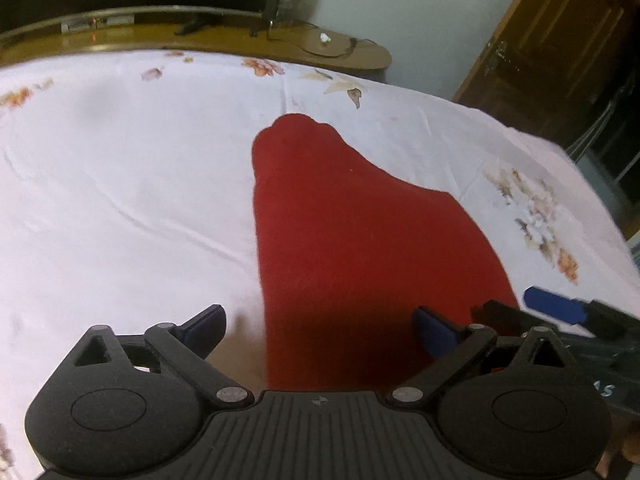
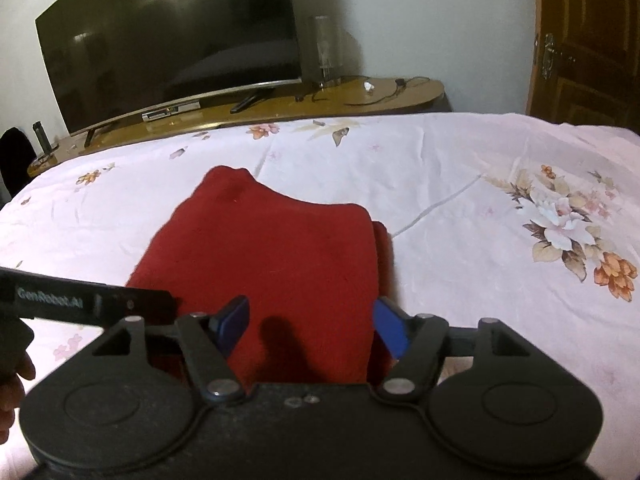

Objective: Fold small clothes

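A red garment [image 1: 352, 240] lies folded on the bed, narrowing toward the far end; it also shows in the right wrist view [image 2: 272, 256]. My left gripper [image 1: 320, 328] is open, its blue-padded fingers [image 1: 208, 326] spread over the garment's near left edge, holding nothing. My right gripper [image 2: 310, 328] is open over the garment's near right part, its fingers [image 2: 390, 332] astride the cloth, empty. The right gripper's fingertip also shows at the right of the left wrist view [image 1: 554, 306]. The left gripper's body shows at the left of the right wrist view [image 2: 80, 302].
The bed has a white floral sheet [image 2: 500, 208]. Beyond it stands a wooden TV bench [image 2: 320, 104] with a large dark television [image 2: 168, 40], cables and small items. A wooden door [image 2: 588, 40] is at the right.
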{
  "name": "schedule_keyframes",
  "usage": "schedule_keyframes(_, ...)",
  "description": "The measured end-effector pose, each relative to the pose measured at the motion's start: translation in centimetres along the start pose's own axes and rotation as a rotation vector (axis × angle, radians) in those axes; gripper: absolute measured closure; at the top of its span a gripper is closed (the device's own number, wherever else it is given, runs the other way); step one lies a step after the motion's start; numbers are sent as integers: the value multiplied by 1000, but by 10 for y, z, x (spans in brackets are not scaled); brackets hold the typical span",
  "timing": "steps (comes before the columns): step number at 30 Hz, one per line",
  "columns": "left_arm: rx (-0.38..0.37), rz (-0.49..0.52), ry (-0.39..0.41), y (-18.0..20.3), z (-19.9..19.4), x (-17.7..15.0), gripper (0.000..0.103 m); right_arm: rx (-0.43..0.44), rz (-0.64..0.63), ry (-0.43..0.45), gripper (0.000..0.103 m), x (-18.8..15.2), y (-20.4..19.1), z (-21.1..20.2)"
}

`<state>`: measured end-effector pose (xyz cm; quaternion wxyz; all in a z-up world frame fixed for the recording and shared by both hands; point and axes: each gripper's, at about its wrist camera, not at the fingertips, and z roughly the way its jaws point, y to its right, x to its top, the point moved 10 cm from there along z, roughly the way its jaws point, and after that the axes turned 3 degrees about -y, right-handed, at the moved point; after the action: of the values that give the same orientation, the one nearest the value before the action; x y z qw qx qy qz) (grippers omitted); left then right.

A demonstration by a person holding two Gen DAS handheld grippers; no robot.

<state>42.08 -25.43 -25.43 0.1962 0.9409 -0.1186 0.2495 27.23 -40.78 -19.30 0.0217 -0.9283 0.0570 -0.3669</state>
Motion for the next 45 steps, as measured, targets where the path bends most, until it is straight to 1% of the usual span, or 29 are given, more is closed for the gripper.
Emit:
schedule_keyframes(2, -38, -21, -18, -1, 8, 0, 5, 2, 4, -15, 32, 0, 5, 8)
schedule_keyframes(3, -66, -44, -32, -1, 13, -1, 15, 5, 10, -24, 32, 0, 9, 11)
schedule_keyframes(4, -94, -64, -50, -1, 16, -3, 22, 9, 20, -32, 31, 0, 12, 14)
schedule_keyframes(5, -126, -90, -66, -1, 21, -4, 23, 20, 38, -44, 30, -1, 17, 19)
schedule_keyframes(8, -157, -113, -74, -2, 30, -8, 26, 75, 116, -98, 28, -6, 30, 34)
schedule_keyframes(10, -185, -159, -88, -4, 35, -10, 28, 133, 170, -130, 28, -11, 35, 43)
schedule_keyframes(12, -193, -171, -86, -3, 38, -12, 29, 191, 229, -149, 29, -14, 39, 49)
schedule_keyframes(13, -190, -170, -82, -2, 40, -12, 30, 213, 260, -153, 31, -15, 42, 51)
schedule_keyframes(15, -182, -165, -74, 1, 42, -12, 31, 254, 305, -156, 40, -17, 47, 54)
schedule_keyframes(16, -175, -164, -69, 2, 41, -12, 33, 276, 326, -154, 51, -18, 47, 54)
schedule_keyframes(17, -169, -164, -63, 4, 41, -12, 34, 304, 351, -151, 58, -18, 47, 53)
schedule_keyframes(19, -161, -165, -49, 4, 36, -11, 40, 320, 379, -139, 65, -18, 46, 50)
schedule_keyframes(20, -155, -164, -41, 6, 35, -12, 41, 321, 388, -128, 68, -17, 45, 47)
schedule_keyframes(22, -149, -164, -25, 7, 30, -10, 45, 330, 410, -101, 69, -15, 43, 40)
schedule_keyframes(25, -167, -187, 1, 5, 19, -7, 48, 358, 398, -49, 70, -6, 36, 24)
schedule_keyframes(30, -197, -213, 68, -5, -18, -4, 48, 420, 340, 20, 71, 17, 13, -8)
schedule_keyframes(35, -172, -230, 108, -37, -67, -8, 48, 496, 301, 40, 71, 32, -28, -28)
schedule_keyframes(39, -116, -217, 129, -74, -106, -22, 48, 550, 279, 35, 71, 30, -72, -32)
schedule_keyframes(41, -102, -221, 131, -92, -119, -32, 48, 574, 278, 25, 71, 25, -95, -32)
schedule_keyframes(45, -87, -225, 112, -130, -135, -59, 48, 577, 280, 6, 71, 5, -135, -33)
